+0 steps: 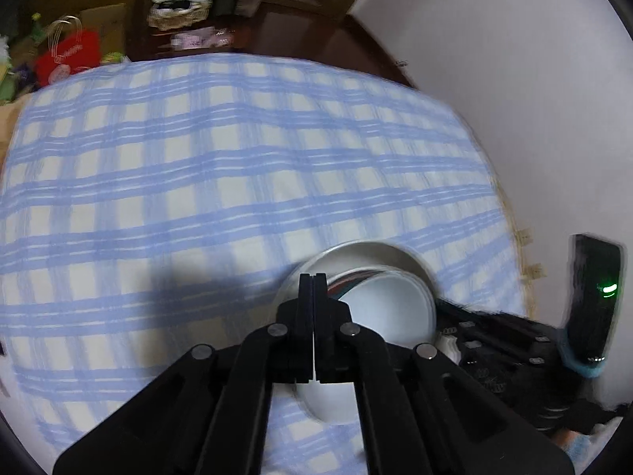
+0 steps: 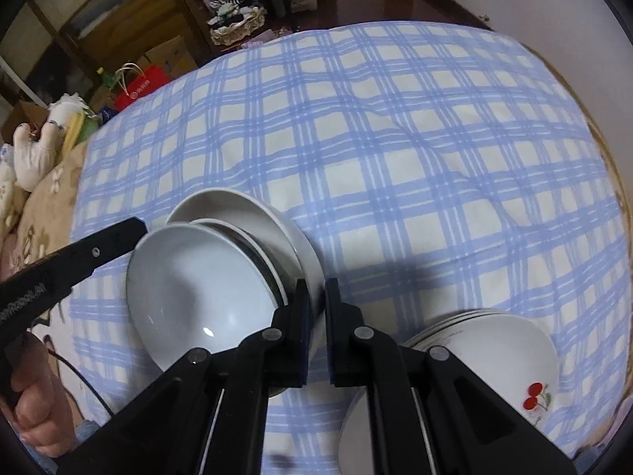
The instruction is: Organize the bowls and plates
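A nested pile of dishes rests tilted on the blue checked cloth [image 2: 395, 150]: a large white plate [image 2: 245, 209] outermost, a dark-rimmed dish [image 2: 257, 247] inside it, and a white bowl [image 2: 198, 289] in front. My right gripper [image 2: 317, 301] is shut on the right rim of the large white plate. My left gripper [image 2: 137, 226] reaches in from the left, its tip against the bowl's left rim. In the left wrist view the left gripper [image 1: 313, 277] is shut with nothing visibly between its fingers, just over the edge of the same white bowl [image 1: 387, 308].
A second stack of white dishes, the top one bearing a cherry print [image 2: 498, 352], sits at the lower right. A person's hand [image 2: 35, 407] holds the left gripper. Soft toys [image 2: 31, 150] lie off the cloth's left edge. A white wall [image 1: 514, 79] borders the right.
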Available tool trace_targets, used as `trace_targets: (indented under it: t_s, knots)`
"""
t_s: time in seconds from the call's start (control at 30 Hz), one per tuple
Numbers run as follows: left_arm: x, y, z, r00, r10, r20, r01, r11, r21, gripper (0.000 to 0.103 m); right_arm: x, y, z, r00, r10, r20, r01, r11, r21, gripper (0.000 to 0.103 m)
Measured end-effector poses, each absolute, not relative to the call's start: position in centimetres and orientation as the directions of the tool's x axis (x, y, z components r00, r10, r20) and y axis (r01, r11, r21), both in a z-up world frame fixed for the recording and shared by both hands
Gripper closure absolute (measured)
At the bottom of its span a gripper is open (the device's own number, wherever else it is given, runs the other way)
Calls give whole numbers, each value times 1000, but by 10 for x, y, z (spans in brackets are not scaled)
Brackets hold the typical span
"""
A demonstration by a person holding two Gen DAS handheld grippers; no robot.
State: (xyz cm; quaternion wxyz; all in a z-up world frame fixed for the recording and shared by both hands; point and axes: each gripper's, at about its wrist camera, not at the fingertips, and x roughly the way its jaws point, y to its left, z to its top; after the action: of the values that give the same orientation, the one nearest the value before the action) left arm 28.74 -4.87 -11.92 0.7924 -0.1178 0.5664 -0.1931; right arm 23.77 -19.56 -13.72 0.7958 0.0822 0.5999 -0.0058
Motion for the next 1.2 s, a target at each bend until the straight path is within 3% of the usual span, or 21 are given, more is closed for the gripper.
trace_targets:
  t_s: [0.27,0.37,0.5,0.7,0.87,1.2]
  knots:
    - [287,-50,-135,258,-367,-894,171,928,-331,103,240,-204,-142,248,110,-962,121,982,143,95]
    - [287,-44,-138,244,-374,-895,157,926,-345,95,240,-209,-137,265,121,-957,128,979,160,95]
    - [288,-42,-141,235,-382,-894,148,923,-356,94,240,-213,-132,264,145,-954,129,975,184,94]
    - [288,-39,-139,232,-361,-903,163,930,-330,89,241,-210,-140,232,125,-965,119,981,155,80]
    - [291,-29,-142,205,-398,-894,134,916,-377,87,242,-212,-144,212,109,-971,124,983,137,69]
    - [293,-29,-156,145,-465,-874,130,884,-449,89,244,-216,-147,190,78,-979,137,985,106,66]
